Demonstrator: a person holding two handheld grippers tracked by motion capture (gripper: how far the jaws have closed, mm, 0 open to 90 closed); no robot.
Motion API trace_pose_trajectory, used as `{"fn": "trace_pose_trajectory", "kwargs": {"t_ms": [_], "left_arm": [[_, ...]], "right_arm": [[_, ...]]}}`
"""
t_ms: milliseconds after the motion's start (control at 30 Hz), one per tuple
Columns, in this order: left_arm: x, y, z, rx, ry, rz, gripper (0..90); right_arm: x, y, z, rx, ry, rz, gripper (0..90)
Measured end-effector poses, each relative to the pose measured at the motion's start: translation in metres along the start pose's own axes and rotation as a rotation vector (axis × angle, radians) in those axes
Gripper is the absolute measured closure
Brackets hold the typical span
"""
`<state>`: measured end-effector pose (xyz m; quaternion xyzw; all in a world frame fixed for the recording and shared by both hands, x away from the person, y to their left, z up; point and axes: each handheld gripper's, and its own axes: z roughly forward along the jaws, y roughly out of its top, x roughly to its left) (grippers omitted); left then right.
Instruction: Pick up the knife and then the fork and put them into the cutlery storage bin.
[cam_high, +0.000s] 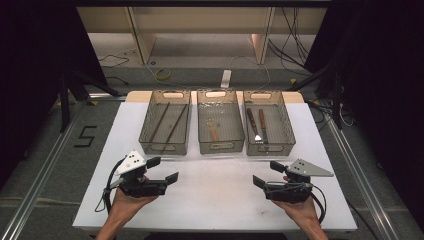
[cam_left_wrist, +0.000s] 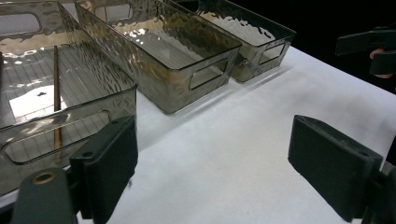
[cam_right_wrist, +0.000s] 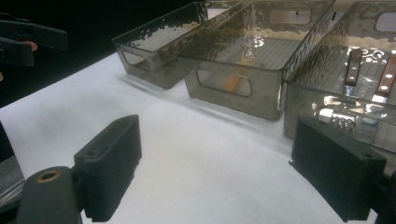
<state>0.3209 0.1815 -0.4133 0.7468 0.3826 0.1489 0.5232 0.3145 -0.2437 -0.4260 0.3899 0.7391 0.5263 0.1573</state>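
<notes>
While high view shows 3 bins (cam_high: 220, 146), right gripper view reveals fork tines (cam_right_wrist: 342, 122)

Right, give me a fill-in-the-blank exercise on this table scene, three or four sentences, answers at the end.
1. A row of ___ clear bins stands on the white table.
2. The left bin holds two long brown ___.
3. The fork with a wooden handle lies in the ___ bin.
4. The left gripper and the right gripper both have their jaws ___.

Missing words: three; chopsticks; right; open
</notes>
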Motion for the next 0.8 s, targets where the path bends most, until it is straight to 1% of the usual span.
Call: {"fn": "trace_pose_trajectory", "kwargs": {"t_ms": [333,800], "left_arm": [[-0.0004,0.0001,0.0009,0.000,0.001,0.004,15.4],[-0.0001,0.0003,0.0006,-0.001,0.002,0.004,15.4]], "right_arm": [[0.0003,0.0011,-0.0018,-0.011,-0.003,-0.004,16.8],[0.0001,0.0017,-0.0014,-0.008,-0.004,0.001,16.8]]}}
